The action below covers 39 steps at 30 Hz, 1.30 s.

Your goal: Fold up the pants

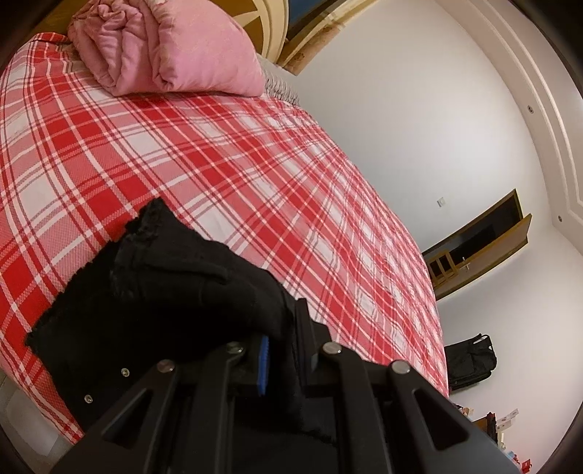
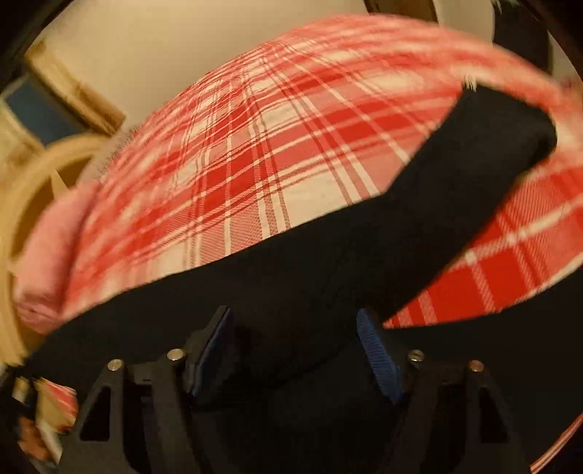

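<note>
Black pants (image 1: 153, 291) lie on a bed with a red and white plaid cover (image 1: 226, 156). In the left wrist view my left gripper (image 1: 282, 350) is shut on a bunched part of the pants, with black cloth between its blue pads (image 1: 263, 368). In the right wrist view the pants (image 2: 328, 262) stretch as a long black band across the plaid cover (image 2: 255, 164). My right gripper (image 2: 295, 350) is open, its blue pads (image 2: 379, 361) wide apart over the black cloth. This view is blurred by motion.
A folded pink quilt (image 1: 171, 47) lies at the head of the bed, by a wooden headboard (image 1: 269, 22). White walls, an open doorway (image 1: 484, 237) and a black bag (image 1: 470, 361) on the floor lie beyond the bed's right edge.
</note>
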Tool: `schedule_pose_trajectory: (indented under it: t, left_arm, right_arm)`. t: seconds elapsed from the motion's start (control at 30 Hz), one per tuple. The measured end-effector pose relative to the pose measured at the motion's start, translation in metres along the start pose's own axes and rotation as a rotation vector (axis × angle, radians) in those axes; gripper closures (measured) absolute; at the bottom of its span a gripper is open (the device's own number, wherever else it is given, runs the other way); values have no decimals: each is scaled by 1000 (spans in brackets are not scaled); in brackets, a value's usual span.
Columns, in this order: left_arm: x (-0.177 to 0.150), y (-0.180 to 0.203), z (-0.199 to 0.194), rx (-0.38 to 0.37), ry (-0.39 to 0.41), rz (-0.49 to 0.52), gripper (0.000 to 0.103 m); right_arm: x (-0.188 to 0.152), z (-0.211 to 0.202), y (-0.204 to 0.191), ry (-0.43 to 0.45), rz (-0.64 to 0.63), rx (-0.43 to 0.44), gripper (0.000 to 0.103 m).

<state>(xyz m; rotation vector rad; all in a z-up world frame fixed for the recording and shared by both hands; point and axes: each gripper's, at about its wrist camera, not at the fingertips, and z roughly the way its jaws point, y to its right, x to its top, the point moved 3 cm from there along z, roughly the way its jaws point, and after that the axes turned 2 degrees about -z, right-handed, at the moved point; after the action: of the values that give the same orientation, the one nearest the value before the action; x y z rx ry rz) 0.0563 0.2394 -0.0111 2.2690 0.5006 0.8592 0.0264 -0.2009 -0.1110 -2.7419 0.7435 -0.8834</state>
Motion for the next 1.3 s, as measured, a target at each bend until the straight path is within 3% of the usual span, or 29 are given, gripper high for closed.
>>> schedule_pose_trajectory:
  t: [0.03,0.13,0.33,0.43,0.6,0.87,1.1,1.3]
  left_arm:
    - [0,-1,2,2,-3,-2,92]
    - [0,-6,3,15,-6,-3,92]
    - [2,-12,-3,-2,-9,-25,92]
    - [2,-8,-16,-25,-8,-20,92]
    - [-3,-8,-39,-26,3,2,92]
    - [-33,-50,-40,63,-46,-19,92]
    - [-53,-88,-37,152,-84,-63,92]
    - [-51,-90,-44,162,-72,-57,92]
  right_arm:
    - [0,2,3,-10,8,25,101]
    - [2,-10,24,14,92,174,102]
    - [6,-85,37,188,62,317,102]
    - [-4,-125,42,232,31,386,102]
    - [-50,-151,49,180,-53,375,102]
    - [-117,-104,60,21,-126,258,102]
    - [-129,-91,67,-39,-176,223,102]
    - [-142,-98,64,-72,-231,212,103]
